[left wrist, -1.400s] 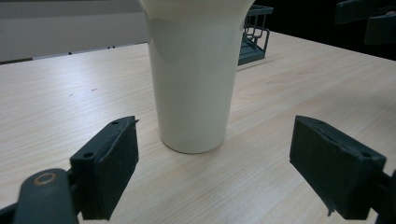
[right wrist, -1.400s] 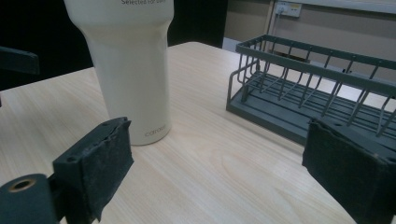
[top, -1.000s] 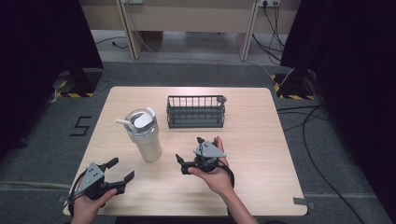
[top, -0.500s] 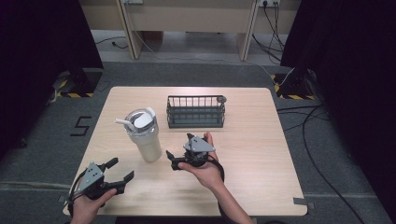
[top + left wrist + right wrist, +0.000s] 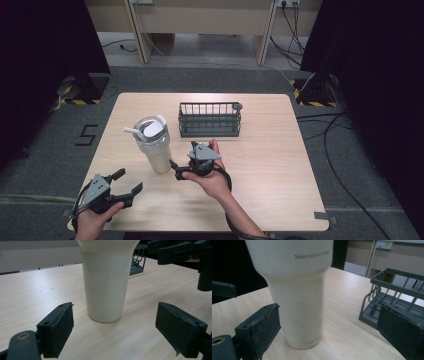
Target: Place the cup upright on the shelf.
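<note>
A cream tumbler (image 5: 154, 146) with a white lid and a straw stands upright on the wooden table (image 5: 260, 165), left of centre. My right gripper (image 5: 181, 158) is open just right of the tumbler, jaws pointing at it and apart from it. In the right gripper view the tumbler (image 5: 297, 302) stands close ahead, left of centre between the open jaws of the right gripper (image 5: 329, 335). My left gripper (image 5: 127, 181) is open near the front left edge, short of the tumbler. In the left gripper view the tumbler (image 5: 106, 285) stands beyond the open left gripper (image 5: 118, 331).
A dark wire basket (image 5: 210, 119) stands behind the right gripper, near the table's far middle; it also appears as the basket (image 5: 392, 290) and the basket (image 5: 137, 262). The other hand's gripper (image 5: 180, 252) shows at the top right of the left gripper view.
The right gripper has moved left, up close to the tumbler, still open. The left gripper and the tumbler have stayed put.
</note>
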Motion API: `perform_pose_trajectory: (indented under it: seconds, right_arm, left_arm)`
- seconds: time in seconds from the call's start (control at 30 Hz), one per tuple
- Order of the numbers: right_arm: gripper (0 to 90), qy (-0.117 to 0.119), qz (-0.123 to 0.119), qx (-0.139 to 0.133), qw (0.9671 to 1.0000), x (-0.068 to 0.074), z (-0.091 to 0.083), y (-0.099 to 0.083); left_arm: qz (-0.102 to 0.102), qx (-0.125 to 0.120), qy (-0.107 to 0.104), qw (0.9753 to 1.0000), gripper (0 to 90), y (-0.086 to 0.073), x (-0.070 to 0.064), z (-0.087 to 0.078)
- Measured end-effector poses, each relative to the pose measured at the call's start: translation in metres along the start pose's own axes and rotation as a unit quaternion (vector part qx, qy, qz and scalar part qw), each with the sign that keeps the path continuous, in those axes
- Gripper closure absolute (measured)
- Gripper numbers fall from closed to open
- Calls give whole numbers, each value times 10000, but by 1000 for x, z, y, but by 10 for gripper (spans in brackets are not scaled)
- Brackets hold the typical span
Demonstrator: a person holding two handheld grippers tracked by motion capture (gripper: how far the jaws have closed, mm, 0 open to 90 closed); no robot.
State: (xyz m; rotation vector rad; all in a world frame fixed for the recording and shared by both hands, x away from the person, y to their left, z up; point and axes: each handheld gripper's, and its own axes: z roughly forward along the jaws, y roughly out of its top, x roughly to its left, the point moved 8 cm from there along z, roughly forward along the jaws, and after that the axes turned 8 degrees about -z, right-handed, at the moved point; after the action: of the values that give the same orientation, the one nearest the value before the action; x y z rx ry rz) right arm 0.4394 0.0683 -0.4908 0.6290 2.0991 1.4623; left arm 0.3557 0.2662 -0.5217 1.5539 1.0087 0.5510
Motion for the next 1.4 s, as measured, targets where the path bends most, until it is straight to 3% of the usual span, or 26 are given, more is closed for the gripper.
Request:
perform_pose_trajectory:
  seconds: [0.23,0.47,0.9,1.4]
  right_arm:
    - [61,193,-12,-81,9998,16,16,7]
    - [65,239,0,-96,9997,25,32,7]
    - [47,250,-132,-134,9995,27,58,9]
    - [13,419,-166,-235,9987,33,82,9]
  left_arm:
    - [-2,-7,5,10000,145,0,1,-1]
    - [-11,0,-5,10000,144,0,1,-1]
    - [-17,13,-20,10000,144,-1,1,0]
    - [-73,28,-64,9999,145,-1,0,0]
